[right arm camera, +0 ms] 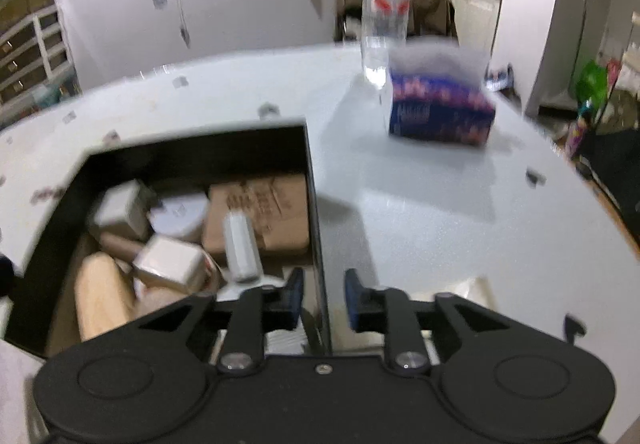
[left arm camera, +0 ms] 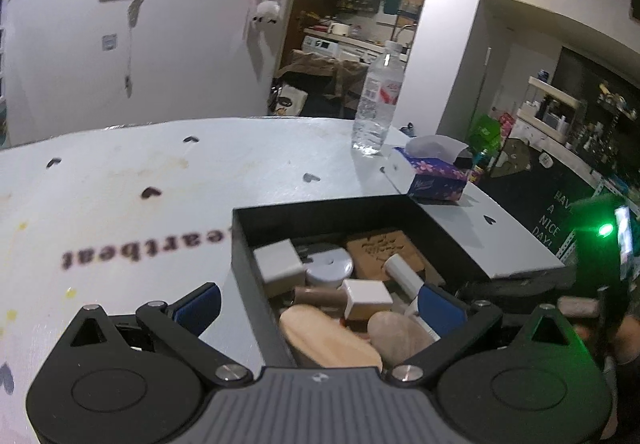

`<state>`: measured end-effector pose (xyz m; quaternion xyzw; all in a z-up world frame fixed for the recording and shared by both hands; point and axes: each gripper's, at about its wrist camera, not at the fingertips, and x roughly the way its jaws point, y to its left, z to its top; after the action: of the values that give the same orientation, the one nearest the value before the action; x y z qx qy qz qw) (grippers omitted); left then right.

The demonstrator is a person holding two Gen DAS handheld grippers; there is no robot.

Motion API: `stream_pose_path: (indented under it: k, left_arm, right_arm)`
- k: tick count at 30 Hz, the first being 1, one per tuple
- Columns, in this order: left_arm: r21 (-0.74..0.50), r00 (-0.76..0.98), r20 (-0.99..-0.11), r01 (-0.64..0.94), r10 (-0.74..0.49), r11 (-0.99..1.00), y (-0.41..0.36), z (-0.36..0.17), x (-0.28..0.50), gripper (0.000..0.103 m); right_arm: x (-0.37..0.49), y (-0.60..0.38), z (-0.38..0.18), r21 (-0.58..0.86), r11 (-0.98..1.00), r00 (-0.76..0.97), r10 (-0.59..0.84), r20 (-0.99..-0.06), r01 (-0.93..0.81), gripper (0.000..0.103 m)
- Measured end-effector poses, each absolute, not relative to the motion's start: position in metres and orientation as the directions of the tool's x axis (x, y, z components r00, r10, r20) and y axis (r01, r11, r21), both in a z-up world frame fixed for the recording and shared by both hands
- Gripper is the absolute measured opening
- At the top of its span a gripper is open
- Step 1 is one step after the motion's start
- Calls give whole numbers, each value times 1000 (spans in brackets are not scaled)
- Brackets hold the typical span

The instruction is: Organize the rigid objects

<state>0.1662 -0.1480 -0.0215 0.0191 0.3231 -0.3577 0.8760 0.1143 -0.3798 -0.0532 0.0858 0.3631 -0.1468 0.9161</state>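
Observation:
A black open box [left arm camera: 244,244] sits on the white table and holds several rigid objects: white blocks [left arm camera: 278,266], a white round tin [left arm camera: 329,266], a brown engraved slab [left arm camera: 384,252], wooden pieces [left arm camera: 324,340]. My left gripper [left arm camera: 320,304] is open, its fingers straddling the box's left wall, one outside and one inside. In the right wrist view the box [right arm camera: 192,148] lies at left. My right gripper [right arm camera: 323,296] has its jaws partly open, astride the box's right wall [right arm camera: 316,228], apparently not clamping it.
A clear water bottle [left arm camera: 378,100] [right arm camera: 385,4] stands at the table's far side. A purple tissue box [left arm camera: 434,174] [right arm camera: 438,112] lies beside it. The table's edge [left arm camera: 520,268] runs just right of the box. The tablecloth carries small heart marks and printed text.

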Motion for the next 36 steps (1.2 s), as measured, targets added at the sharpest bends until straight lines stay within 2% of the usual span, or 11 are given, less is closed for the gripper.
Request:
stream_pose_path:
  k: [2,9,11,16,23,36]
  left_arm:
    - [-198,549,-569,631,-612,750,-143,-21,162,103]
    - [-175,629,-512,590,-584,789,-125,-11,138,103]
    - [-166,657,-495,571,-569,804,-119,-10,130,103]
    - [-170,700,-471,525,-537,834,-104,-11,111,103]
    - [-141,744,-445,492,-499,859,-91,-14,83,103]
    - [-125,779,-449,431,-438,894,-72,-20,48,103]
  right_arm:
    - [103,-373,-38,79,952,743,-178,-646,297,43]
    - [55,-351,-11,84,966,834,-166,-526,245,58]
    - [42,-349,-9,87,963,844,-178,-507,255,66]
    - [16,-346,-9,77,958,855,-207,-475,275,77]
    - [-12,-333,-10,33,964,870,-222,-441,263,99]
    - [-47,-321,-12,-5,967,880,-235,-412,256,100]
